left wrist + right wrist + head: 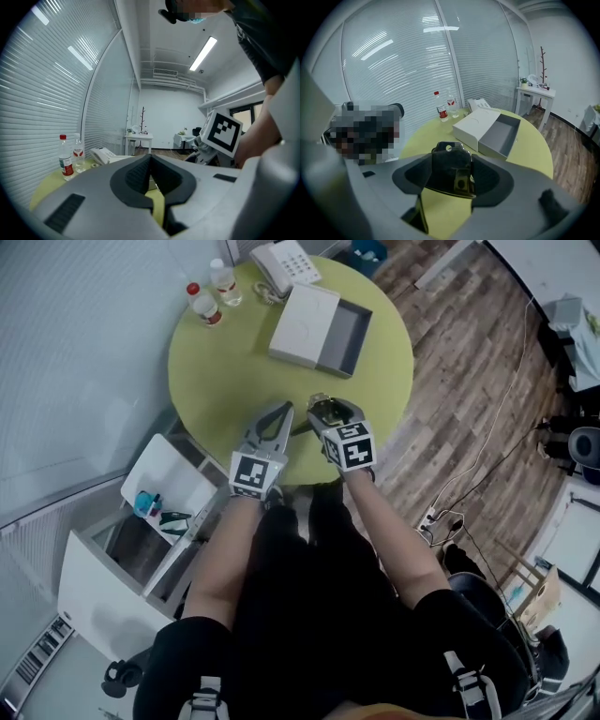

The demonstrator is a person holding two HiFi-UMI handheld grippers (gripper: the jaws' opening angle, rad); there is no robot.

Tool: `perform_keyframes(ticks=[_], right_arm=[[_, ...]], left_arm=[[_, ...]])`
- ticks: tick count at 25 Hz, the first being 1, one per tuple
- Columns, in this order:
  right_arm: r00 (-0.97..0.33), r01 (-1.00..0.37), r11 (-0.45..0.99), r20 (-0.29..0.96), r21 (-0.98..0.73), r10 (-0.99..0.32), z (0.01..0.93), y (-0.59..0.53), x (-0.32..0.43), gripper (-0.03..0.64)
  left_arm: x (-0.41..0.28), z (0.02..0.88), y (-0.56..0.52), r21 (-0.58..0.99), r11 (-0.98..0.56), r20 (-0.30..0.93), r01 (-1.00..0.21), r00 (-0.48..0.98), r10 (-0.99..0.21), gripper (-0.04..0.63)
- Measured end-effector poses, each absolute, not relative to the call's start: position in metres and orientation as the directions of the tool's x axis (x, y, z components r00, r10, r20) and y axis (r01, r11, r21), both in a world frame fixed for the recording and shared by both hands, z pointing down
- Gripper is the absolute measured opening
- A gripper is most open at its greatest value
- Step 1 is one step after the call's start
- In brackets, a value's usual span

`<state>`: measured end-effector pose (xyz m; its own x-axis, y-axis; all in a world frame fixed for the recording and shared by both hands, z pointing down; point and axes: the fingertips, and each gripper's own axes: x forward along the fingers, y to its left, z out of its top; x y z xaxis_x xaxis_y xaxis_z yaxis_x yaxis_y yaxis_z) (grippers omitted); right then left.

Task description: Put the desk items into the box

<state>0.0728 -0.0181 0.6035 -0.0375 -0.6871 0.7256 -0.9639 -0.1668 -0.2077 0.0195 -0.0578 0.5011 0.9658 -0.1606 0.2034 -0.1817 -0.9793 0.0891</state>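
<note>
A white box (305, 322) with its grey tray (345, 337) slid half out lies at the back of the round yellow-green table (216, 381); it also shows ahead of the right gripper as the box (477, 123). My right gripper (327, 410) hangs over the table's near edge, shut on a black and metal desk item (453, 169), stapler-like. Close to its left, my left gripper (285, 410) is shut with nothing between its pads (140, 173). The right gripper's marker cube (221, 131) shows in the left gripper view.
A white telephone (286, 263) and two water bottles (203, 306) (225, 282) stand at the table's far left. A white open cabinet (155, 486) with small items stands left of my legs. Cables and a power strip (437, 517) lie on the wooden floor at right.
</note>
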Motion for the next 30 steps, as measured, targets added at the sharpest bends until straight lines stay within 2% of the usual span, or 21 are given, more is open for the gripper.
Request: perform_keyframes(ticks=[16, 30], right_arm=[[-0.143, -0.978, -0.015, 0.722, -0.208, -0.677, 0.587, -0.005, 0.144, 0.273], [-0.256, -0.966, 0.151, 0.715, -0.208, -0.651, 0.584, -0.013, 0.175, 0.273]], left_arm=[[0.103, 0.484, -0.038, 0.086, -0.965, 0.198, -0.247, 0.954, -0.227, 0.009], [0.134, 0.481, -0.036, 0.076, -0.924, 0.201, -0.374, 0.914, -0.353, 0.009]])
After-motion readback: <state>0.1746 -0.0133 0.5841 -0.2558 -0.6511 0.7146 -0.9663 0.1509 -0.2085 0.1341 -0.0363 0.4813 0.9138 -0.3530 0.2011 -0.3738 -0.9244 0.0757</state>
